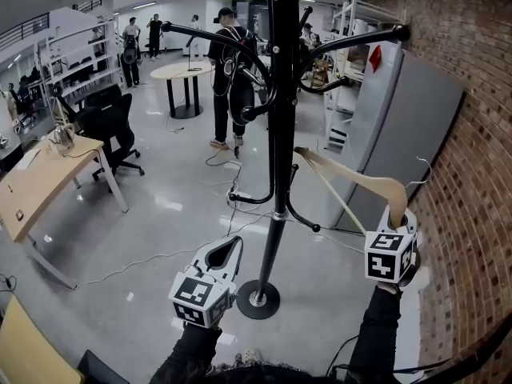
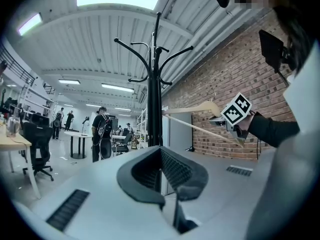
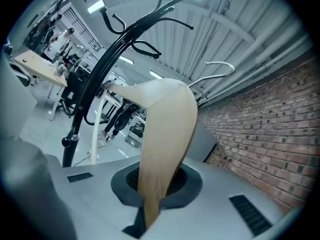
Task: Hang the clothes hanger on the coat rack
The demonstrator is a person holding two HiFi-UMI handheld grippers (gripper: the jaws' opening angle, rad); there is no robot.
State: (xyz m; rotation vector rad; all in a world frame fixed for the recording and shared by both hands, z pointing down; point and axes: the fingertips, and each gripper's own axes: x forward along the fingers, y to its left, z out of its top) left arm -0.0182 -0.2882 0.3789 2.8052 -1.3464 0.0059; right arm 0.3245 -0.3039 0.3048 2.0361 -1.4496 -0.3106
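Item 1: coat rack [image 1: 280,134], black pole with curved arms. From my head view it runs from 12 o'clock down to its round base just below centre.

Item 2: clothes hanger [image 1: 360,178], pale wood with a wire hook [image 1: 424,170]. It sits at 4 o'clock, to the right of the pole, and hangs on no arm.

Item 3: right gripper [image 1: 396,217], at 4 o'clock. Its jaws pinch one end of the hanger's wooden arm, and the rest slants up toward the rack.

Item 4: left gripper [image 1: 237,242], at 7 o'clock. I see its jaws pressed together with nothing between them, aimed at the pole.

Item 5: brick wall [image 1: 472,134], along 3 o'clock.
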